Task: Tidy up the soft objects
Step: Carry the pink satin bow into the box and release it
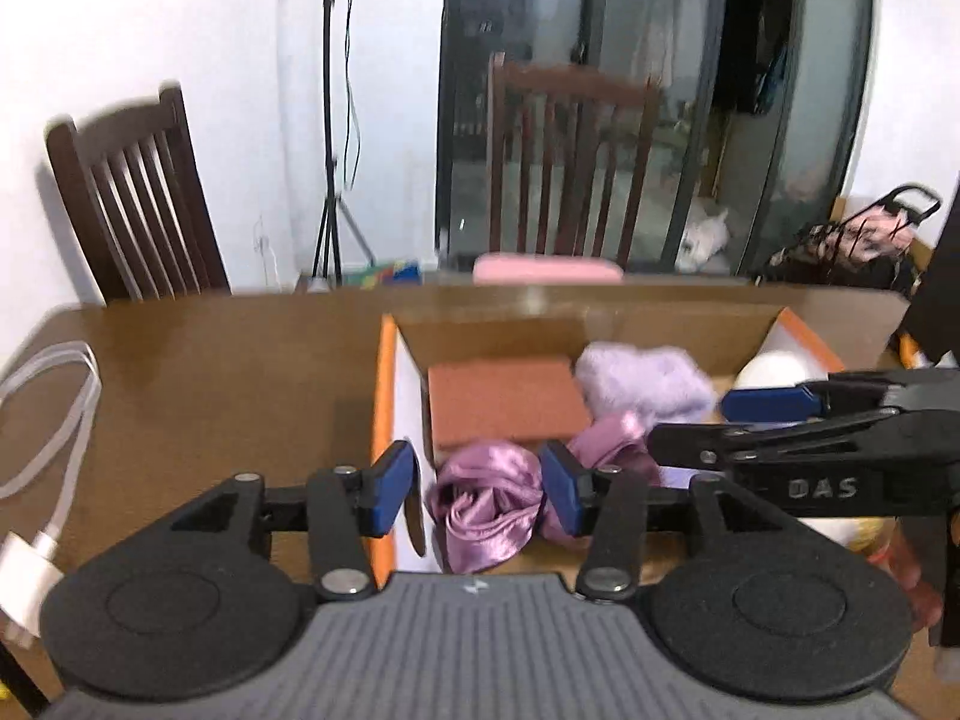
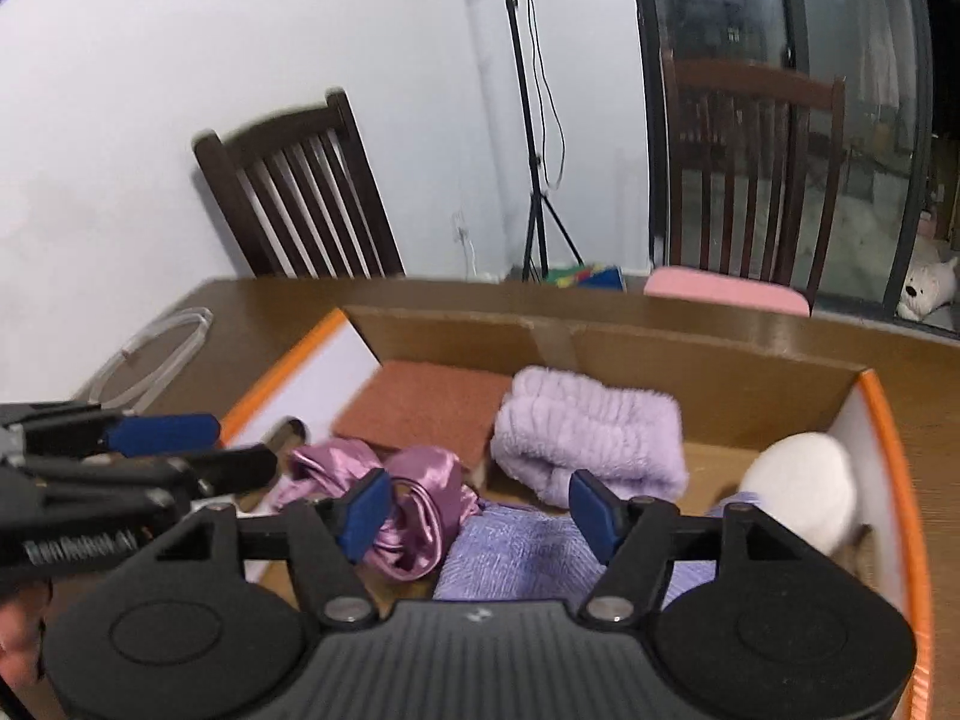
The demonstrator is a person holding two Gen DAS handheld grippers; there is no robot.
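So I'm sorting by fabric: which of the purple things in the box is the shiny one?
The satin cloth, crumpled at the box's near left. It is glossy pinkish purple; the fluffy lilac headband and the lilac towel are matte.

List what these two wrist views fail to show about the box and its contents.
- Cardboard box: its near wall and floor are hidden by the right gripper body in the right wrist view.
- Lilac knit cloth: in the same view its near part is cut off by that body.
- White round object: half covered by the right gripper's finger in the left wrist view; what it is stays unclear.
- Satin cloth: lower folds hidden behind the left gripper.
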